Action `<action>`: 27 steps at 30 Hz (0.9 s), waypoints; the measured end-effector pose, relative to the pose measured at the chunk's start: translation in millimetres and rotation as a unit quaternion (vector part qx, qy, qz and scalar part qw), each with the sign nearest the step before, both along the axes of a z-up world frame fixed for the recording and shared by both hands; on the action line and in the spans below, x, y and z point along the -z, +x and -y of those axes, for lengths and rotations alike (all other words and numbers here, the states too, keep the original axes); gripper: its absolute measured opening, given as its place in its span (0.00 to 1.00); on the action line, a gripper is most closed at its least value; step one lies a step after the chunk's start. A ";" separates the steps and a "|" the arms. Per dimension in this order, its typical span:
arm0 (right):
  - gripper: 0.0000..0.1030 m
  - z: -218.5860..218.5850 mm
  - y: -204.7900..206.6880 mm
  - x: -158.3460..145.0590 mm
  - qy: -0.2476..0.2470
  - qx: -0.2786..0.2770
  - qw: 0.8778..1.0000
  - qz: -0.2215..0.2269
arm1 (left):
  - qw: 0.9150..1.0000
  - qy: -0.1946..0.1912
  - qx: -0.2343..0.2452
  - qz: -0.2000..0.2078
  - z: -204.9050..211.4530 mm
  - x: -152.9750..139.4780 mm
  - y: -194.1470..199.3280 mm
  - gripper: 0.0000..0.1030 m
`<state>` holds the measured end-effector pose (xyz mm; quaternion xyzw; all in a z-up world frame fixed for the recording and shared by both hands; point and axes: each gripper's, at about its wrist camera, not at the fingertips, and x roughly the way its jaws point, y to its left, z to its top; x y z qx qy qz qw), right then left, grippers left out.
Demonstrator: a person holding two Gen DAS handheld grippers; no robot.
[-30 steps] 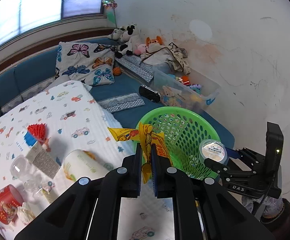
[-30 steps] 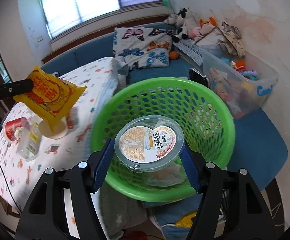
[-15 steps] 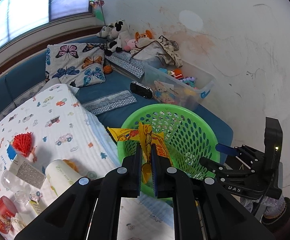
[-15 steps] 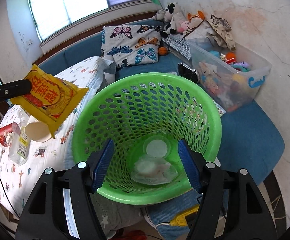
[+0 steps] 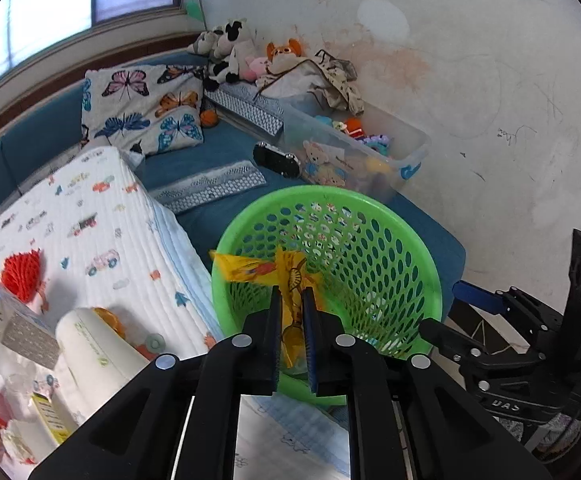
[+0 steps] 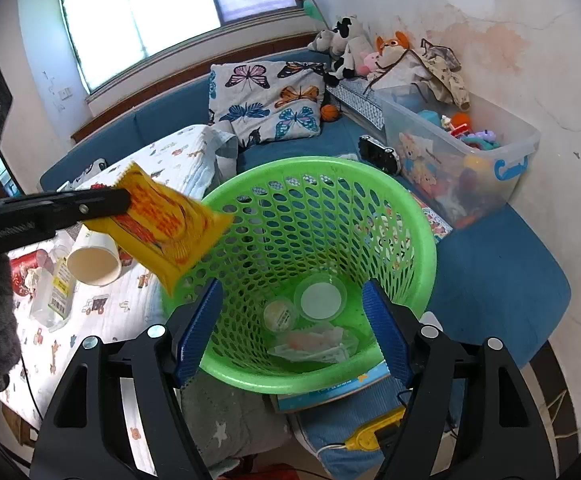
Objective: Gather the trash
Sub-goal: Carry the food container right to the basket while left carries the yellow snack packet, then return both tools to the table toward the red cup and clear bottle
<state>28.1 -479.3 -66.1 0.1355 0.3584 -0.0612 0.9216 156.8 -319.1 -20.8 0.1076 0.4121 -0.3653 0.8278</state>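
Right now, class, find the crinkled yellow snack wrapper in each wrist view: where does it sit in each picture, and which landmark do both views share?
Left wrist view: the crinkled yellow snack wrapper is at lower centre, pinched in the left gripper, over the basket's near rim.
Right wrist view: it is at left of centre, at the tip of the left gripper, overlapping the basket's left rim.
Shared landmark: the green perforated plastic basket.

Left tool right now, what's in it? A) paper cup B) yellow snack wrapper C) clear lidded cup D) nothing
B: the left tool is pinched shut on the yellow snack wrapper, holding it at the rim of the green basket; the paper cup lies on the bed.
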 end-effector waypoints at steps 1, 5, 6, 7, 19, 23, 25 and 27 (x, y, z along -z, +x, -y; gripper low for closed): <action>0.71 -0.1 -0.8 -0.3 0.000 0.000 1.000 0.000 | 1.000 0.001 0.001 -0.001 0.4 1.3 -0.3 0.09; 0.71 -2.5 -3.9 -3.3 0.000 -0.001 1.000 0.004 | 1.000 0.001 0.003 -0.003 1.0 4.0 -3.2 0.20; 0.71 -3.6 -5.1 -3.9 0.000 -0.001 1.000 0.005 | 1.000 -0.001 0.004 -0.003 0.2 3.5 -4.1 0.27; 0.71 -4.4 -5.7 -4.7 0.001 -0.002 1.000 0.006 | 1.000 -0.003 0.005 -0.001 -0.2 2.7 -4.6 0.34; 0.73 -22.7 -6.0 -15.2 -0.003 -0.022 1.000 0.018 | 0.999 -0.006 -0.029 0.020 -38.2 -9.8 -12.2 0.49; 0.74 -33.4 -2.9 -18.0 -0.003 -0.035 0.999 0.020 | 0.998 0.001 -0.060 0.030 -64.5 -12.6 -14.1 0.54; 0.74 -39.0 -1.4 -19.0 -0.002 -0.042 0.999 0.021 | 0.996 0.005 -0.077 0.035 -78.3 -13.5 -14.2 0.54; 0.75 -46.0 2.1 -20.7 -0.002 -0.051 0.998 0.022 | 0.995 0.006 -0.095 0.038 -93.6 -14.0 -13.8 0.54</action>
